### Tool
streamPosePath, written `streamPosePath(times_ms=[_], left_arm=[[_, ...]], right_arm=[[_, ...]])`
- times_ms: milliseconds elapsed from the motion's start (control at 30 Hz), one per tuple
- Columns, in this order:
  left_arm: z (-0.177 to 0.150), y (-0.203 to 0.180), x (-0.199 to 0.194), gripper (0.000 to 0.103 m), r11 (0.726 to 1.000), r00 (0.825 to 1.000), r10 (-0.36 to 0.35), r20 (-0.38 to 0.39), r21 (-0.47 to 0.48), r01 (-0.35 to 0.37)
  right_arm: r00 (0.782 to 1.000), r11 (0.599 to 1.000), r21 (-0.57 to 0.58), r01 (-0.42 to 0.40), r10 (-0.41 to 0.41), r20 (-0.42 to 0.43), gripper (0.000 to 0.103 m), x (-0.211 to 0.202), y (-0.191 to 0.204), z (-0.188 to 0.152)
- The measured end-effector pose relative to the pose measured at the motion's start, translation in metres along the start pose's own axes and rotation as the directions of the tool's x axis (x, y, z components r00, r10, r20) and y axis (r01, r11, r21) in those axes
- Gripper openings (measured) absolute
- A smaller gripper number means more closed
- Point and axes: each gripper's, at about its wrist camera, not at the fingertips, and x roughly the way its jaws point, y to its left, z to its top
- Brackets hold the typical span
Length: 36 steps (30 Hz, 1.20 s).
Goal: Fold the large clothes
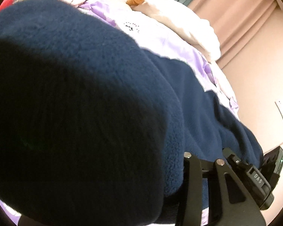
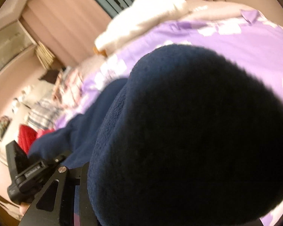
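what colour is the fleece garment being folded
Dark navy blue, plain with no pattern. The fleece garment shows best in the left wrist view.

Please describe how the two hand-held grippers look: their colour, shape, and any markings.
Both are matte black. The left gripper has flat finger arms with triangular cut-outs, silver round pivot screws, a block embossed "DAS", and a box with a small green light. The right gripper looks alike, with a silver screw and unreadable lettering. No cables or sleeves show.
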Motion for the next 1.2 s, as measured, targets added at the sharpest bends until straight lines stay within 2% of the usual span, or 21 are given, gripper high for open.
streamPosePath(times_ms=[67, 100, 167, 200, 300, 400, 467, 533, 667, 800, 867, 933, 967, 1000, 1033, 1067, 1100, 1200], left_arm=[[-0.004, 0.011, 0.007, 0.055, 0.998, 0.998, -0.051, 0.03, -0.03, 0.052], [-0.003, 0.015, 0.01, 0.058, 0.997, 0.999, -0.036, 0.027, -0.063, 0.038], [0.008, 0.019, 0.014, 0.06, 0.992, 0.999, -0.033, -0.004, -0.121, 0.033], [0.013, 0.018, 0.015, 0.06, 0.991, 0.999, -0.039, -0.002, -0.125, 0.039], [0.017, 0.012, 0.021, 0.062, 0.995, 0.999, -0.014, 0.029, -0.094, 0.017], [0.021, 0.004, 0.033, 0.067, 0.994, 0.999, 0.016, 0.04, -0.109, -0.012], [0.015, 0.001, 0.028, 0.069, 0.995, 0.998, 0.031, 0.051, -0.092, -0.026], [0.015, 0.002, 0.027, 0.07, 0.996, 0.998, 0.026, 0.052, -0.086, -0.021], [0.016, 0.012, 0.029, 0.078, 0.99, 0.999, 0.006, 0.045, -0.138, 0.0], [-0.006, 0.024, 0.002, 0.078, 0.988, 0.999, 0.002, 0.05, -0.152, 0.006], [-0.015, 0.029, -0.014, 0.085, 0.991, 0.995, 0.055, 0.089, -0.129, -0.043], [-0.019, 0.04, -0.027, 0.089, 0.978, 0.974, 0.174, 0.145, -0.141, -0.154], [-0.023, 0.045, -0.03, 0.092, 0.97, 0.966, 0.21, 0.153, -0.158, -0.185], [-0.023, 0.054, -0.029, 0.092, 0.969, 0.968, 0.202, 0.15, -0.171, -0.175], [-0.022, 0.062, -0.025, 0.093, 0.975, 0.981, 0.148, 0.126, -0.185, -0.123], [-0.032, 0.066, -0.042, 0.091, 0.977, 0.985, 0.121, 0.119, -0.19, -0.097], [-0.031, 0.077, -0.058, 0.09, 0.98, 0.987, 0.101, 0.126, -0.186, -0.077], [-0.036, 0.077, -0.065, 0.09, 0.983, 0.993, 0.012, 0.121, -0.182, 0.01]], right_arm=[[1.0, 0.999, -0.017, -0.027, 0.027, 0.004, 0.043, -0.003, -0.006, -0.006], [0.999, 0.999, -0.009, -0.047, 0.047, 0.01, 0.044, -0.004, -0.011, -0.011], [1.0, 0.999, 0.028, -0.023, 0.023, -0.006, 0.051, -0.003, -0.018, -0.014], [1.0, 0.998, 0.055, -0.004, 0.005, -0.022, 0.054, -0.004, -0.02, -0.014], [1.0, 0.997, 0.072, -0.03, 0.029, 0.006, 0.055, -0.012, -0.02, -0.011], [0.999, 0.998, 0.035, 0.043, -0.043, 0.005, 0.061, -0.014, -0.012, -0.02], [0.998, 0.998, 0.042, 0.055, -0.055, 0.004, 0.064, -0.012, -0.02, -0.018], [0.999, 0.996, 0.071, 0.047, -0.046, -0.01, 0.065, -0.012, -0.029, -0.018], [0.999, 0.993, 0.112, 0.028, -0.026, -0.022, 0.068, -0.02, -0.043, -0.027], [0.998, 0.994, 0.081, 0.068, -0.068, -0.003, 0.071, -0.034, -0.043, -0.036], [0.995, 0.993, 0.07, 0.096, -0.097, 0.02, 0.08, -0.04, -0.046, -0.037], [0.991, 0.989, 0.076, 0.124, -0.128, 0.049, 0.087, -0.047, -0.053, -0.039], [0.987, 0.986, 0.086, 0.142, -0.148, 0.066, 0.089, -0.052, -0.057, -0.041], [0.986, 0.986, 0.088, 0.143, -0.15, 0.07, 0.089, -0.054, -0.059, -0.042], [0.987, 0.987, 0.082, 0.137, -0.143, 0.072, 0.089, -0.057, -0.061, -0.043], [0.986, 0.987, 0.077, 0.145, -0.15, 0.075, 0.089, -0.059, -0.06, -0.043], [0.982, 0.984, 0.067, 0.163, -0.169, 0.085, 0.089, -0.062, -0.059, -0.043], [0.963, 0.972, 0.027, 0.234, -0.235, 0.131, 0.089, -0.071, -0.049, -0.041]])
